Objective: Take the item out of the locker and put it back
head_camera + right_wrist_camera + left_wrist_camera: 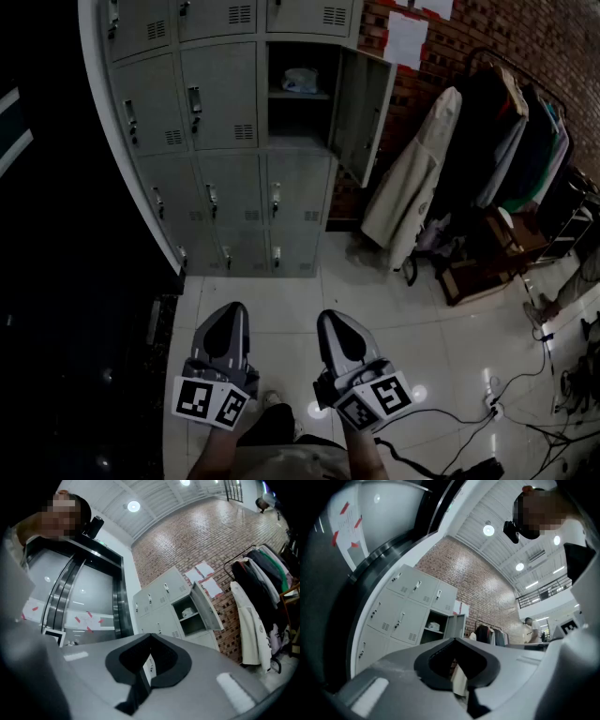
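Observation:
The grey locker bank [225, 141] stands ahead, and one locker [298, 98] in it is open, its door [361, 112] swung out to the right. A pale bundled item [300, 81] lies on that locker's upper shelf; it also shows as the item [189, 611] and as the item [434, 626]. My left gripper [232, 311] and right gripper [330, 317] are held low over the floor, well short of the lockers. Both are shut with nothing between the jaws, as the left gripper [454, 639] and right gripper [151, 634] show from close up.
A clothes rack [525, 141] with hanging garments and a beige coat [412, 178] stands to the right against the brick wall [469, 37]. Cables and a power strip [492, 403] lie on the tiled floor at lower right. A dark curved structure [56, 234] fills the left side.

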`<state>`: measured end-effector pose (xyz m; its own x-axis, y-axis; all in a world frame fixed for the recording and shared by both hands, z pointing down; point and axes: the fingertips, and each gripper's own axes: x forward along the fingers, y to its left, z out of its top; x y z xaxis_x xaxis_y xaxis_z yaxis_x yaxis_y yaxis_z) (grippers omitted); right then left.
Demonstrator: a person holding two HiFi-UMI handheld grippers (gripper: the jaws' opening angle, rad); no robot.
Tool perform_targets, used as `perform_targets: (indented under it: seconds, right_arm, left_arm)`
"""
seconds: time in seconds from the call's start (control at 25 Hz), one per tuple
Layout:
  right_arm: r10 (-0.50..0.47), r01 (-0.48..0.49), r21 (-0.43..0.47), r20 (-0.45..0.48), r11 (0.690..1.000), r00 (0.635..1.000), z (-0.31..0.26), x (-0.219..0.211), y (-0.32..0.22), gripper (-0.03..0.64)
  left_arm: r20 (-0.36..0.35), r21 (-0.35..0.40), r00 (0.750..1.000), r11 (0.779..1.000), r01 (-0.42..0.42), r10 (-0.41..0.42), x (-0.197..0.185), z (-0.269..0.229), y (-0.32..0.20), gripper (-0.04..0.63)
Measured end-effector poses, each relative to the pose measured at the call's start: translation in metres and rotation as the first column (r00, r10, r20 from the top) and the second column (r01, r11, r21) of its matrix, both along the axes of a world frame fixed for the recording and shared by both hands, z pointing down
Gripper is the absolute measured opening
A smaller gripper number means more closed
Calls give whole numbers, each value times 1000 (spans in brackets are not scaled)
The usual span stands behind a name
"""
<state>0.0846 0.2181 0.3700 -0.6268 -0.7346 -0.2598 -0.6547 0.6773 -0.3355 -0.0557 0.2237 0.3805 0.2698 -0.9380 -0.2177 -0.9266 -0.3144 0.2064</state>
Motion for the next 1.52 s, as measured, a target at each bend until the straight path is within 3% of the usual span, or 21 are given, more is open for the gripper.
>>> perform_targets:
  seconds: [0.2,0.36,0.84,1.12,1.36,1.44,1.52]
  right_arm:
    - [13,-13,0,-37,1000,999,19,-11,-40,2]
    - [8,-7,11,-62,1000,998,29,-24,-92,2]
    - [15,-7,89,-86,996,996,-23,-95,-350,2]
    - [122,-112,86,-121,990,985,-39,-95,-466,2]
    - [122,-107,93,-182,990,976,-40,-92,-524,3]
    - [121,-97,117,-219,988,968,-49,-95,-543,47]
    - [120,-93,119,-255,989,959,-65,-101,-573,178]
  left_arm:
    - [-19,7,998,998,63,-63,-40,8,-44,6]
    - [-33,22,998,998,58,-57,-50,14,-100,6]
    - [-37,111,999,994,2,2,-102,-44,-367,6]
    - [-68,133,993,988,-82,92,-89,-70,-469,6]
    - [-66,105,991,989,-106,113,-71,-66,-522,6]
    - [-65,100,993,990,-95,102,-71,-65,-534,6]
    - [-61,94,993,991,-94,100,-69,-63,-544,6]
